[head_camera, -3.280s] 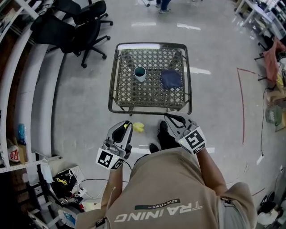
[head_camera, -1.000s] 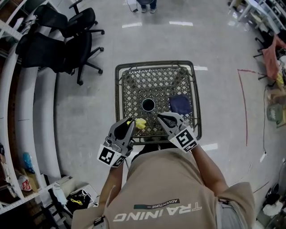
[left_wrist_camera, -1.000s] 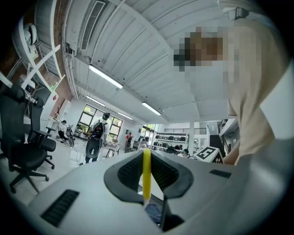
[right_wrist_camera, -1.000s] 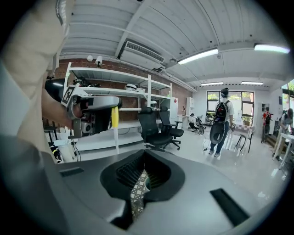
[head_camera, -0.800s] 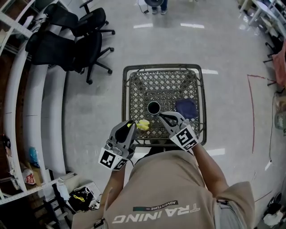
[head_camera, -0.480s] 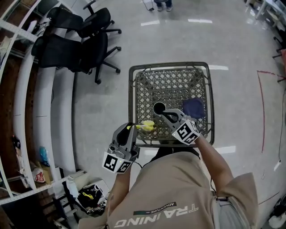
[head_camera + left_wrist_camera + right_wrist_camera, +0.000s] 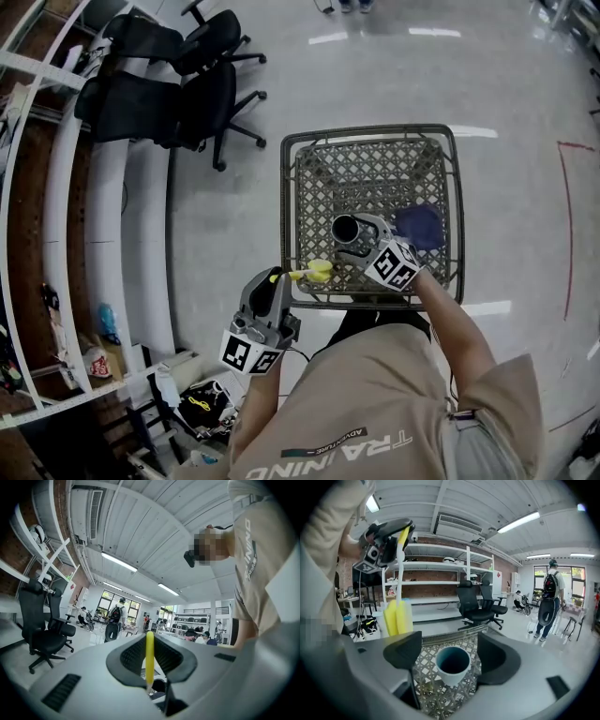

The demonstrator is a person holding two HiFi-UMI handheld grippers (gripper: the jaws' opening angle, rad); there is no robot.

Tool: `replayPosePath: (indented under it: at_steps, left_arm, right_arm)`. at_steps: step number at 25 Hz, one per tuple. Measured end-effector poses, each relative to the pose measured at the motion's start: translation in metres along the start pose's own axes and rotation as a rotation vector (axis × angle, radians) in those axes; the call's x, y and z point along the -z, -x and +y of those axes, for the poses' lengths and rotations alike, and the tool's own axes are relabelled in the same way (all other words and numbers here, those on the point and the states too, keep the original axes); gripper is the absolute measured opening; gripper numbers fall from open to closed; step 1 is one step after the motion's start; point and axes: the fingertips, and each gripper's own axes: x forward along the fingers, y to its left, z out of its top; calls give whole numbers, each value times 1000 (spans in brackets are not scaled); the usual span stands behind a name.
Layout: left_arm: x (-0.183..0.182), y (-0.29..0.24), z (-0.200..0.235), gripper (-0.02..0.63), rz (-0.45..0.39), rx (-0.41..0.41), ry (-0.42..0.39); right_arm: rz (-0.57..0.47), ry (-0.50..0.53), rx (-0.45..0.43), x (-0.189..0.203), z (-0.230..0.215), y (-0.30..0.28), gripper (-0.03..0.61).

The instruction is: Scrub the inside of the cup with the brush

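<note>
A white cup (image 7: 341, 226) with a dark teal inside stands upright on the metal lattice table (image 7: 375, 169). My right gripper (image 7: 356, 233) is at the cup, and its jaws have just been opening. In the right gripper view the cup (image 7: 452, 666) sits between the two wide jaws of the right gripper (image 7: 450, 654) with a gap on each side. My left gripper (image 7: 271, 281) hangs at the table's near left corner, shut on the brush's thin yellow handle (image 7: 149, 656). The brush's yellow sponge head (image 7: 319, 270) points toward the cup and shows at the left as the yellow sponge head (image 7: 397, 616).
A dark blue cloth (image 7: 419, 225) lies on the table right of the cup. Black office chairs (image 7: 178, 89) stand on the floor to the upper left, beside long white shelving (image 7: 112, 234). A red tape line (image 7: 567, 225) runs on the floor at the right.
My right gripper has come down and forward to the cup, and its jaws have opened around it. The left gripper with the brush has stayed near the table's front left edge.
</note>
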Motion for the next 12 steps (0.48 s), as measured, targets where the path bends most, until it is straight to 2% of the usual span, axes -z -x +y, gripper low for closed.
replayPosePath:
  at_steps: [7, 12]
  left_arm:
    - [6, -6, 3, 52, 21, -6, -5]
    - [5, -6, 3, 52, 20, -21, -2]
  right_arm:
    - [65, -8, -17, 32, -7, -17, 393]
    - [138, -25, -54, 71, -9, -36, 408]
